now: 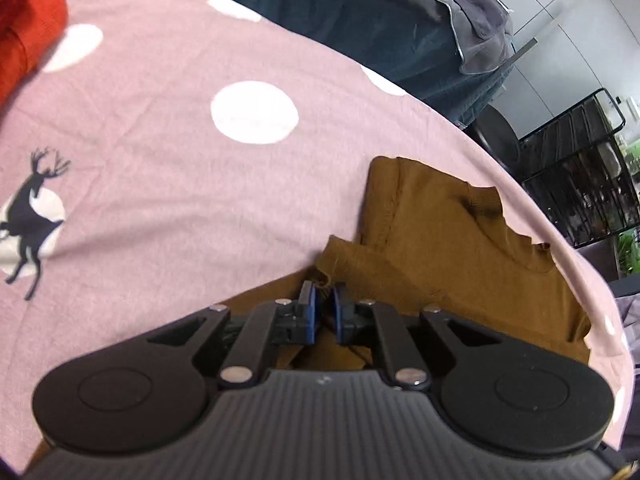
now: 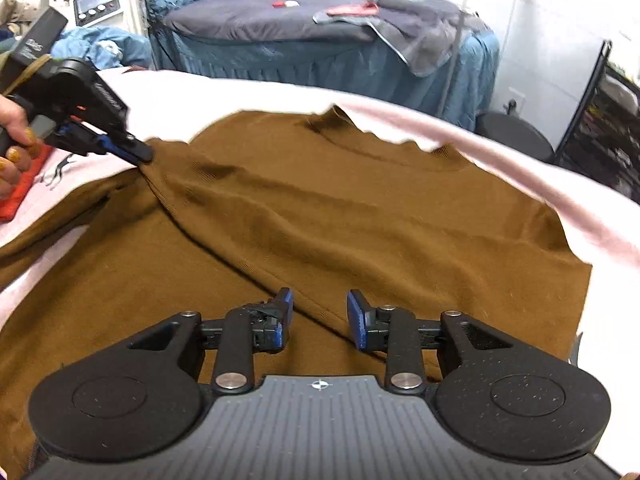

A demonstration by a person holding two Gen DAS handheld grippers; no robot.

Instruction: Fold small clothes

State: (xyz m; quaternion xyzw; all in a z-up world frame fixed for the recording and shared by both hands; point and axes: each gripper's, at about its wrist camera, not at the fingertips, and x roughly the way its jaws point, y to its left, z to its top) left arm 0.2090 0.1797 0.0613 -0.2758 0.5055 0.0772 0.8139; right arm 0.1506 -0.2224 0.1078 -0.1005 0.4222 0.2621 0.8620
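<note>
Left gripper (image 2: 146,156) is pinched tight on the brown shirt (image 2: 360,216) at its sleeve edge, probably to fold it over; right gripper (image 2: 320,314) hovers half-open above the shirt's seam, holding nothing.

The shirt (image 2: 340,220) lies spread on the sheet (image 1: 180,140) covering the counter. The left tool (image 2: 140,156) sits at the shirt's nine o'clock edge; the right tool (image 2: 320,312) is over its six o'clock part. A folded cloth (image 1: 28,28) lies on the sheet at ten o'clock. Behind, at twelve o'clock, stands a bed (image 2: 320,40).
</note>
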